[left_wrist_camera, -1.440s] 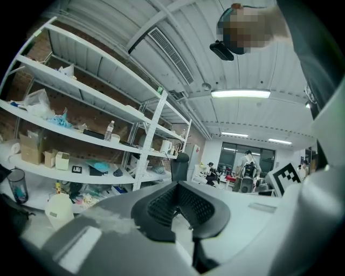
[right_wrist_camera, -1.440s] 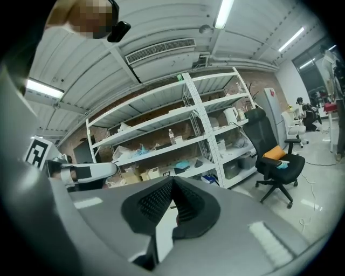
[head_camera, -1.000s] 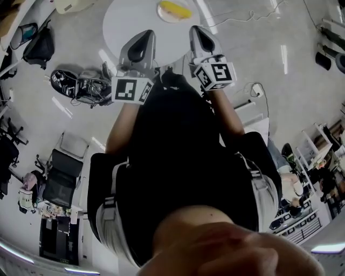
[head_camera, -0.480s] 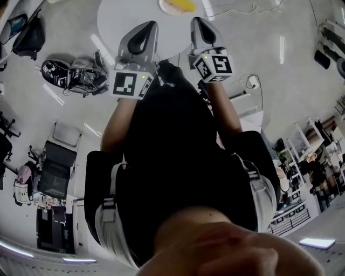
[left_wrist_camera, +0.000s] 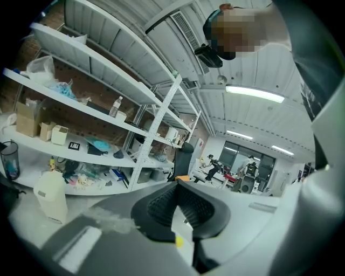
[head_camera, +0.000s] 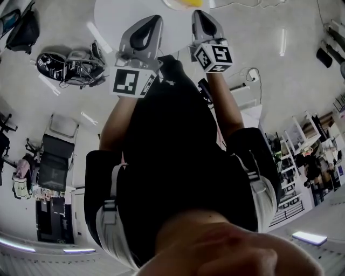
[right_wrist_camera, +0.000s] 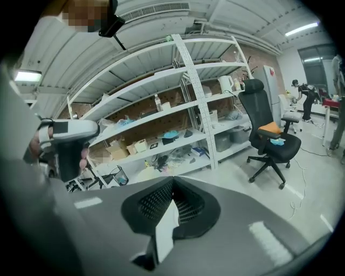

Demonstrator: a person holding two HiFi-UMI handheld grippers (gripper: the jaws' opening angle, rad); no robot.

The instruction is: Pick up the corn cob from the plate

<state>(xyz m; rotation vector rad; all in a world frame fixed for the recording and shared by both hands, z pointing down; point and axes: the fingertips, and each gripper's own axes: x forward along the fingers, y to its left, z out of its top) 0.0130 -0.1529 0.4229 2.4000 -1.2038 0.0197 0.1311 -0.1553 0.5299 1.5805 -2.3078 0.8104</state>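
Observation:
The yellow corn cob [head_camera: 187, 2] lies on a pale plate [head_camera: 168, 4] at the far side of a round white table [head_camera: 116, 19], cut off by the head view's top edge. My left gripper [head_camera: 155, 20] and right gripper [head_camera: 198, 13] are held out side by side over the table's near part, short of the plate. Seen along its own jaws, the left gripper [left_wrist_camera: 178, 186] is shut and holds nothing. The right gripper [right_wrist_camera: 172, 180] is likewise shut and empty. Neither gripper view shows the plate or the corn.
Bags and gear [head_camera: 70, 67] lie on the floor left of the table, with a chair [head_camera: 54, 167] further back. White shelving with boxes [right_wrist_camera: 161, 135] and an office chair [right_wrist_camera: 269, 140] stand ahead. A white jug [left_wrist_camera: 51, 197] is at the left.
Both grippers have sunk toward the table and shifted up the head view. The plate has slid to the frame's top edge. The jaws have not changed.

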